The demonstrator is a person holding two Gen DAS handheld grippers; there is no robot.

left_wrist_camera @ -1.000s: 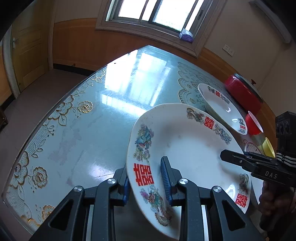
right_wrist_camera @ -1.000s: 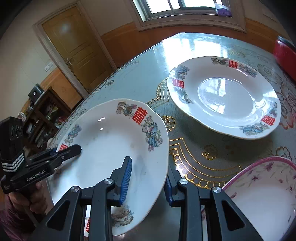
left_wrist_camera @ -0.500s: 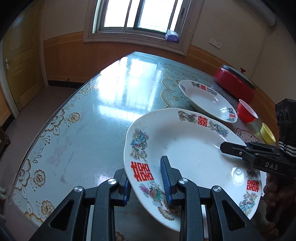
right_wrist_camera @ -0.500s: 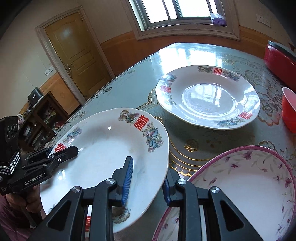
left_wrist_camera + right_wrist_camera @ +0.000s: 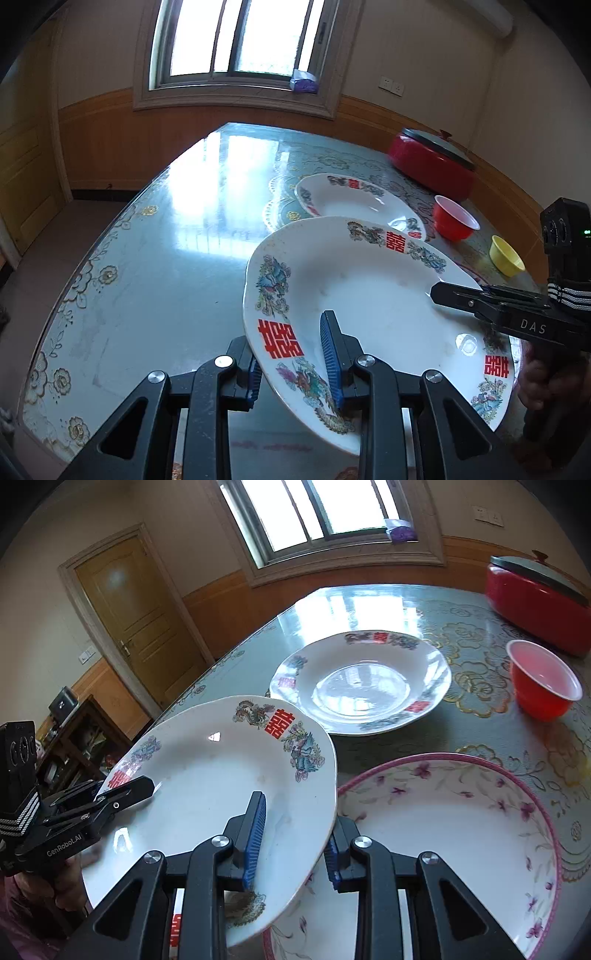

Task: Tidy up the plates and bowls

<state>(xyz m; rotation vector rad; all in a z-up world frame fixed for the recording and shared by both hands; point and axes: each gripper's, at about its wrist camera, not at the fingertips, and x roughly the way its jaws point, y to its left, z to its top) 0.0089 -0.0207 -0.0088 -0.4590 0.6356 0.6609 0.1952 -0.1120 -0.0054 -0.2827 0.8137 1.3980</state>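
Raised plate (image 5: 373, 306) between both tools' pads

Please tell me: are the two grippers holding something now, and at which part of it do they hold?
Yes. Both hold the same white plate, lifted above the table. The left gripper clamps its rim on one side, and the right gripper clamps the opposite rim.

left gripper (image 5: 293, 356), right gripper (image 5: 293, 838), both clamped

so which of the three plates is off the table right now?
The nearer red-character plate, clamped at opposite rims by both tongs. Its twin and the pink-rimmed floral plate rest on the table.
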